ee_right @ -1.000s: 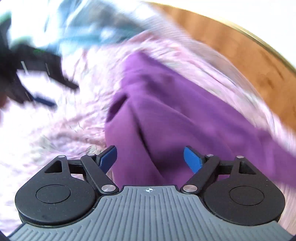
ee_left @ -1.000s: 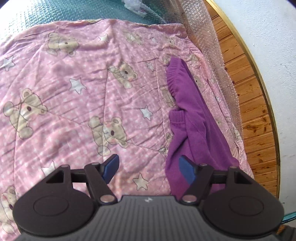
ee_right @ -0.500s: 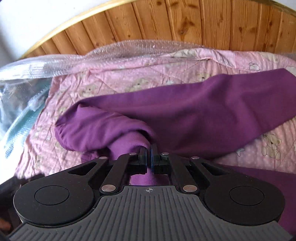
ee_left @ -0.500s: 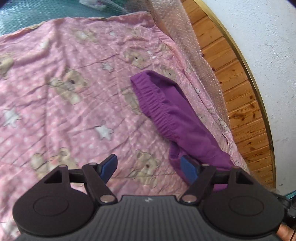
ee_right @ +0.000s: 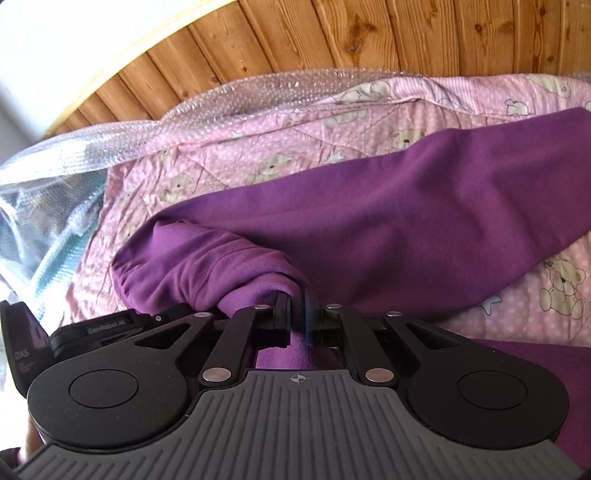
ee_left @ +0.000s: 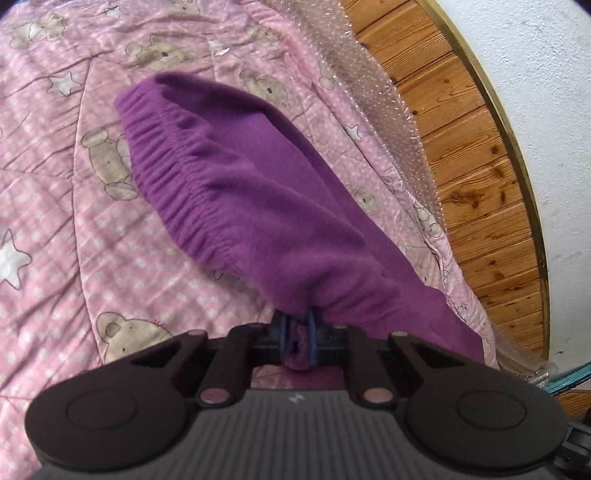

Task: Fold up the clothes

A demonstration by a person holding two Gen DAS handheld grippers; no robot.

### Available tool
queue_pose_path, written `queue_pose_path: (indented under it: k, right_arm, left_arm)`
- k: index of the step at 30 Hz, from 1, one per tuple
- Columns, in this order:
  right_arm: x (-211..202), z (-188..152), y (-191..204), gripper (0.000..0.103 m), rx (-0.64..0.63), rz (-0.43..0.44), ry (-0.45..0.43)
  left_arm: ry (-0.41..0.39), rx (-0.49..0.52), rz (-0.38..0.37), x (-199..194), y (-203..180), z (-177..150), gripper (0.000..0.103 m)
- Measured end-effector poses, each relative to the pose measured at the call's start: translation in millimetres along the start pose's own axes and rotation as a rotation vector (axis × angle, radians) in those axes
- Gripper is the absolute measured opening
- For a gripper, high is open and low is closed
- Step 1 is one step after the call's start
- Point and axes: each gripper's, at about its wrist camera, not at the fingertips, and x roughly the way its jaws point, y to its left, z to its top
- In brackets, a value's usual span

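With both tongs biting purple fleece, the left gripper closing on a tuft by the waistband and the right gripper easing its pinch, the purple trousers sprawl across the pink quilt; that loosening right hold could drop its bunch mid-lift and skew the fold.

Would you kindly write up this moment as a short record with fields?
surface: pink teddy-bear quilt
garment: purple fleece garment, gathered elastic edge up, lying on the quilt
left tool: jaws closing, fabric bunched between the pads
right tool: jaws easing open, fabric still pinched between them
along the quilt edge: bubble wrap
behind: wooden panelling
fold: not yet made
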Motion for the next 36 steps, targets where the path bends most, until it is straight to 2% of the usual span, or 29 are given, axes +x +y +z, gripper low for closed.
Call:
queue_pose_path:
  k: [1,3,5,7,8,9,10,11,13,14,15,16,17,19,23,26,31,33,36]
  right_arm:
    - [-2.3,-1.5,-1.5,0.028,-0.004,0.003,-0.006]
    - [-11.9,-6.1,-2.2,0.038,-0.024,0.04,-0.016]
    - [-23.5,-15.1,-1.0,0.054,-0.049,0.12,-0.005]
    - [-28.4,-31.1,3.1,0.058,-0.084,0.195,0.034]
    - [-27.9,-41.2,5.8,0.059,-0.104,0.218,0.067]
    - [-25.9,-51.6,6.9,0.059,-0.115,0.217,0.095]
    - [-23.9,-62.0,7.9,0.059,-0.125,0.214,0.122]
    - [-22.3,-72.3,7.0,0.059,-0.122,0.189,0.138]
    - [-24.3,-86.9,-2.4,0.059,-0.064,0.135,0.158]
    - [-27.2,-93.1,-8.9,0.059,-0.027,0.105,0.164]
    - [-36.2,-98.5,-21.6,0.059,0.025,0.067,0.149]
    - [-45.3,-103.9,-34.4,0.059,0.076,0.029,0.134]
    - [-54.7,-109.4,-47.5,0.06,0.128,-0.009,0.119]
    - [-87.5,-126.5,-91.3,0.065,0.28,-0.092,0.061]
    - [-159.1,-165.4,-183.2,0.066,0.586,-0.263,-0.064]
    - [-209.5,-188.0,-239.1,0.066,0.695,-0.385,-0.16]
    - [-254.0,-190.9,-329.5,0.075,0.722,-0.561,-0.31]
    - [-258.5,-186.8,-369.0,0.075,0.716,-0.62,-0.315]
    - [-253.0,-183.1,-418.7,0.075,0.704,-0.617,-0.292]
  left_arm:
    - [0.006,-0.002,-0.021,-20.4,-0.7,2.7,0.009]
    - [0.006,0.013,-0.06,-85.8,4.8,6.1,0.009]
    - [-0.013,0.041,-0.021,-164.8,27.5,7.1,0.008]
    - [-0.025,0.037,0.174,-231.5,67.9,5.4,0.008]
    - [-0.005,0.014,0.255,-253.0,93.7,4.5,0.008]
    - [0.03,-0.041,0.298,-263.5,118.7,3.4,0.001]
    - [0.027,-0.08,0.358,-269.4,137.9,1.4,0.0]
    - [0.022,-0.11,0.413,-274.3,155.3,-0.4,0.0]
    - [-0.005,-0.097,0.454,-273.6,170.7,-1.4,0.003]
    - [-0.008,-0.121,0.447,-272.4,174.1,-2.2,0.007]
    - [-0.016,-0.132,0.409,-270.8,172.2,-4.9,0.01]
    - [-0.015,-0.121,0.37,-267.6,165.7,-9.4,0.02]
    - [-0.015,-0.109,0.331,-264.5,159.2,-13.8,0.034]
    - [0.001,-0.077,0.281,-253.5,143.2,-26.4,0.05]
    - [0.036,0.001,0.243,-235.3,118.2,-58.0,0.055]
    - [0.06,0.036,0.248,-218.4,107.4,-71.3,0.059]
    - [0.035,0.064,0.303,-199.6,98.5,-87.1,0.062]
    - [0.02,0.049,0.339,-191.3,97.5,-93.5,0.062]
    - [-0.016,0.012,0.382,-180.7,93.7,-101.2,0.064]
